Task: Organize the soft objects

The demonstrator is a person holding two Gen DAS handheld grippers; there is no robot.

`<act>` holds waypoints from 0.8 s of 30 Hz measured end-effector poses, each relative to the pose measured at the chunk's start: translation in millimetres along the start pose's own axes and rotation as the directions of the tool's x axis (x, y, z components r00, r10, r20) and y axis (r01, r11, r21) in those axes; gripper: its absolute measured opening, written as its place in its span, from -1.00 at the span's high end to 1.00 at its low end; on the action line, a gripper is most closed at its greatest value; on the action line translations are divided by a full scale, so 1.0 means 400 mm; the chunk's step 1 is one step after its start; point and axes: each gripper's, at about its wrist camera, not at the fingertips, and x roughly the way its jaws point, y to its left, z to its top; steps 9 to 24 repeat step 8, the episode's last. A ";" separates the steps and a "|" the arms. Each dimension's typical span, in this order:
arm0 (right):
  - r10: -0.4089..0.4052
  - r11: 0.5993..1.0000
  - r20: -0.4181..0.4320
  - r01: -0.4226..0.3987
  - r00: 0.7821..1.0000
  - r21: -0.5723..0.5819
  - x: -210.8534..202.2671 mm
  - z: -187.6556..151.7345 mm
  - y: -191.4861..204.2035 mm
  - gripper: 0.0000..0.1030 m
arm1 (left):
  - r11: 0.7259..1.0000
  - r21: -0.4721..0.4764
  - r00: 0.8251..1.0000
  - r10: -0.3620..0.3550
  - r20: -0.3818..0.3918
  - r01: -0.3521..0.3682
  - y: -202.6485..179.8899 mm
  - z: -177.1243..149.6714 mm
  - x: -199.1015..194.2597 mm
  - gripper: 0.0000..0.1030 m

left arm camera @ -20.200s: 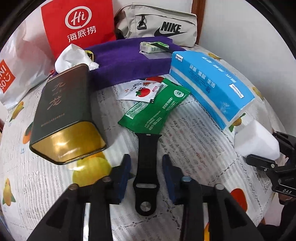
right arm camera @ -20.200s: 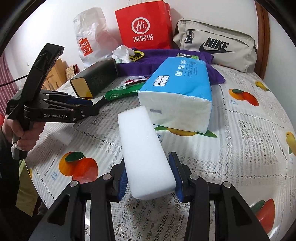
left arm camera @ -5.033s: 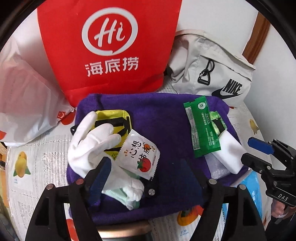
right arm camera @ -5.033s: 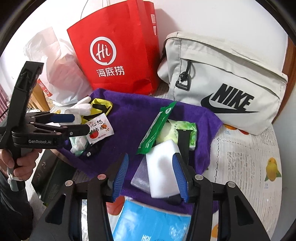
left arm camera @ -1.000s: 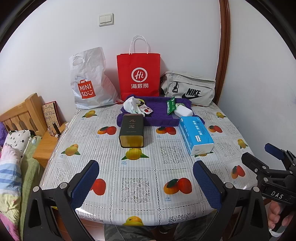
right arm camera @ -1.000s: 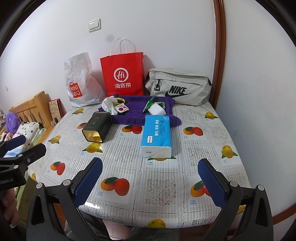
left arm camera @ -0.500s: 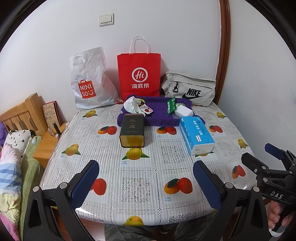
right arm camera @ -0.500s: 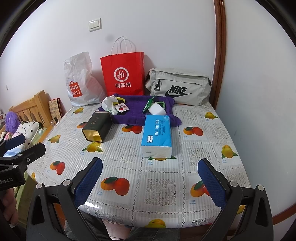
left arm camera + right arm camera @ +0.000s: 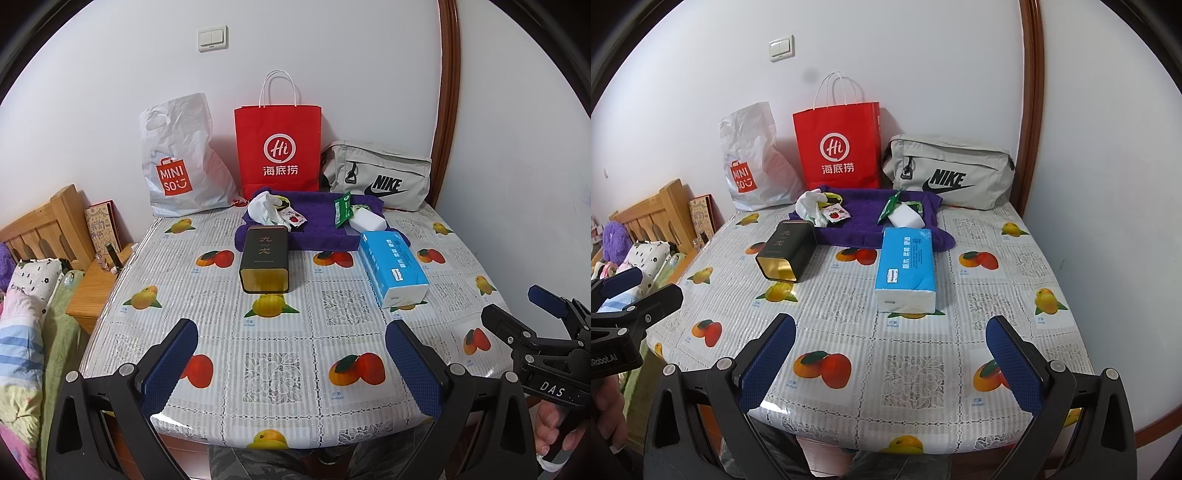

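A purple towel (image 9: 321, 225) (image 9: 864, 218) lies at the back of the table. On it rest a white glove (image 9: 262, 208) (image 9: 809, 203), a tomato sachet (image 9: 293, 217) (image 9: 835, 213), a green packet (image 9: 341, 212) (image 9: 891, 206) and a white sponge (image 9: 367, 221) (image 9: 905, 217). My left gripper (image 9: 291, 363) hangs open and empty over the table's front edge. My right gripper (image 9: 892, 360) is open and empty too, beside it. Each gripper also shows at the edge of the other's view.
A dark tea tin (image 9: 264, 264) (image 9: 786, 251) and a blue tissue pack (image 9: 393, 271) (image 9: 907, 269) lie mid-table. Against the wall stand a white plastic bag (image 9: 181, 158), a red paper bag (image 9: 279, 147) and a grey Nike bag (image 9: 376, 181). A bed and a wooden nightstand (image 9: 96, 288) are left.
In the last second nothing visibly moves. Since five seconds ago both grippers have pulled far back from the towel to the table's front edge, leaving the sponge and sachet on it.
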 end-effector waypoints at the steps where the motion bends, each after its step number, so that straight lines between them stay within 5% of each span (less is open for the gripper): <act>1: 0.000 1.000 -0.001 0.000 1.000 -0.001 0.000 0.000 0.000 -0.97 | 1.000 0.001 1.000 0.000 0.001 0.000 0.002 0.000 0.000 -0.99; 24: 0.000 1.000 -0.003 0.000 1.000 -0.002 0.005 -0.002 -0.002 -0.97 | 1.000 0.002 1.000 -0.001 0.002 0.001 0.003 0.000 0.000 -0.99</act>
